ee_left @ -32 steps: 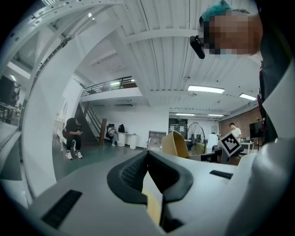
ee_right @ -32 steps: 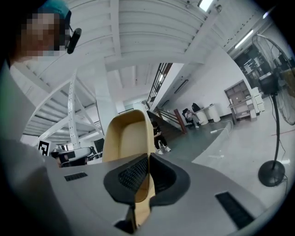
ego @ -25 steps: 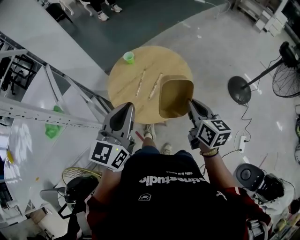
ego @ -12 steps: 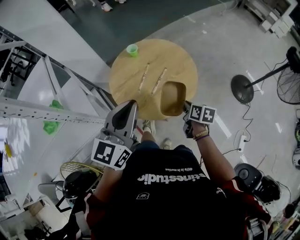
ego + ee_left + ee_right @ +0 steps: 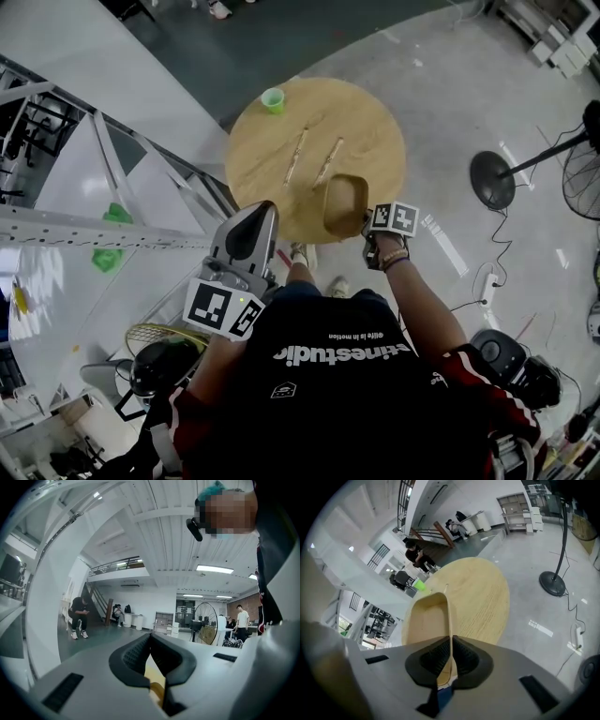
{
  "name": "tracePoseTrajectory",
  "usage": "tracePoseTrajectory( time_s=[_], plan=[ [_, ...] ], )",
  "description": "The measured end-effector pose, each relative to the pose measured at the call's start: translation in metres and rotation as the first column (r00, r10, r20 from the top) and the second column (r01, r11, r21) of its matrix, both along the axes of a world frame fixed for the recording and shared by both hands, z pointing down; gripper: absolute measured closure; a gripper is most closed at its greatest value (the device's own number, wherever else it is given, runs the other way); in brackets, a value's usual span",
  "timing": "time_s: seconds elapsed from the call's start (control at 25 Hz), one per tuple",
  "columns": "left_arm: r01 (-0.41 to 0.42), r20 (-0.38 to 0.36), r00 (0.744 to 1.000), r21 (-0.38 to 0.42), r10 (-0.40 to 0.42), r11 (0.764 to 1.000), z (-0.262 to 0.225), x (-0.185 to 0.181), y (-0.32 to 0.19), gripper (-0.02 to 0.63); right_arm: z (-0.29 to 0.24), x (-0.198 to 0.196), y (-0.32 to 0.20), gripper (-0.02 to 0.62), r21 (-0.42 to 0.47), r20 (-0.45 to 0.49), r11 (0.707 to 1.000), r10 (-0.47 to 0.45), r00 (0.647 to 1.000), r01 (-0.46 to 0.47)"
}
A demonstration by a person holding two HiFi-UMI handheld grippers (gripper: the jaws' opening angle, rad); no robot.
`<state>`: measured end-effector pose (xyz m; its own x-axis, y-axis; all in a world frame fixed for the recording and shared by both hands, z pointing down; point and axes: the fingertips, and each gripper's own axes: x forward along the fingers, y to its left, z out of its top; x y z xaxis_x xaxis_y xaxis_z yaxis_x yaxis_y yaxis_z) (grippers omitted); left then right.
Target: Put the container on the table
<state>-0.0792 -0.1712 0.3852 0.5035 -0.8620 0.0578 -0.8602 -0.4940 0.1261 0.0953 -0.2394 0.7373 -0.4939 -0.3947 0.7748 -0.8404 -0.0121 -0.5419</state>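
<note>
- Smooth tan container, a rounded rectangular tub, sits over the near edge of the round wood-grain worktop.
- Right gripper tilts downward, jaws pinching the container's thin wall.
- Left gripper is held level, jaws together, empty.

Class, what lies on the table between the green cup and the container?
Two thin wooden sticks, side by side on the bare tabletop, as the head view shows.

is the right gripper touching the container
Touching. The right gripper view shows the right gripper with both jaws pressed on one thin wall of the container, with no gap.
</note>
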Motion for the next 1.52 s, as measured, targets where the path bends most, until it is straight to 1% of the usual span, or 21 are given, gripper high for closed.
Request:
tracePoseTrajectory(
  time_s=[0.32,0.56,0.64,0.72,0.8,0.96,1.04,1.08,1.16,1.28,1.4,1.52],
  plan=[
    [0.006,0.002,1.0,-0.029,-0.006,1.0,0.005,-0.003,0.005,0.581,0.015,0.002,0.009,0.56,-0.075,-0.015,0.997,0.029,0.999,-0.03],
    [0.003,0.007,1.0,-0.03,-0.003,1.0,0.006,-0.003,0.002,0.582,0.02,0.001,0.003,0.551,-0.067,-0.017,0.997,0.024,1.0,-0.026],
    [0.002,0.001,1.0,-0.033,-0.001,0.999,0.009,-0.004,-0.002,0.581,0.023,0.003,-0.001,0.509,-0.064,-0.011,0.997,0.035,0.999,-0.036],
    [0.001,-0.001,1.0,-0.036,-0.001,0.999,0.011,-0.005,-0.003,0.581,0.025,0.003,-0.004,0.488,-0.058,-0.005,0.997,0.045,0.999,-0.045],
    [0.001,0.002,1.0,-0.034,-0.001,0.999,0.01,-0.007,-0.002,0.582,0.023,0.002,-0.005,0.461,-0.041,0.004,0.998,0.043,0.999,-0.043],
    [0.009,-0.003,1.0,-0.023,-0.009,1.0,0.007,-0.007,-0.002,0.581,0.012,0.006,-0.01,0.457,0.023,0.022,0.998,0.049,0.999,-0.05],
    [0.012,-0.003,1.0,-0.023,-0.012,1.0,0.008,-0.008,-0.002,0.582,0.002,0.009,-0.015,0.457,0.081,0.033,0.995,0.059,0.998,-0.061],
    [0.01,-0.004,1.0,-0.024,-0.01,1.0,0.009,-0.008,-0.003,0.583,-0.004,0.01,-0.019,0.457,0.128,0.035,0.99,0.061,0.998,-0.065],
    [0.0,-0.007,1.0,-0.025,-0.001,1.0,0.015,-0.007,-0.009,0.583,-0.022,0.015,-0.033,0.457,0.254,0.005,0.966,0.049,0.999,-0.049],
    [-0.017,-0.012,1.0,-0.018,0.017,1.0,0.021,-0.004,-0.019,0.583,-0.054,0.016,-0.052,0.466,0.428,-0.048,0.904,0.015,0.999,0.007],
    [-0.028,-0.016,0.999,-0.005,0.028,1.0,0.019,0.0,-0.019,0.582,-0.095,0.013,-0.055,0.466,0.547,-0.079,0.835,-0.018,0.997,0.059],
    [-0.043,-0.022,0.999,0.019,0.043,0.999,0.017,0.005,-0.028,0.583,-0.135,0.015,-0.061,0.472,0.641,-0.116,0.762,-0.026,0.993,0.095]
  ],
)
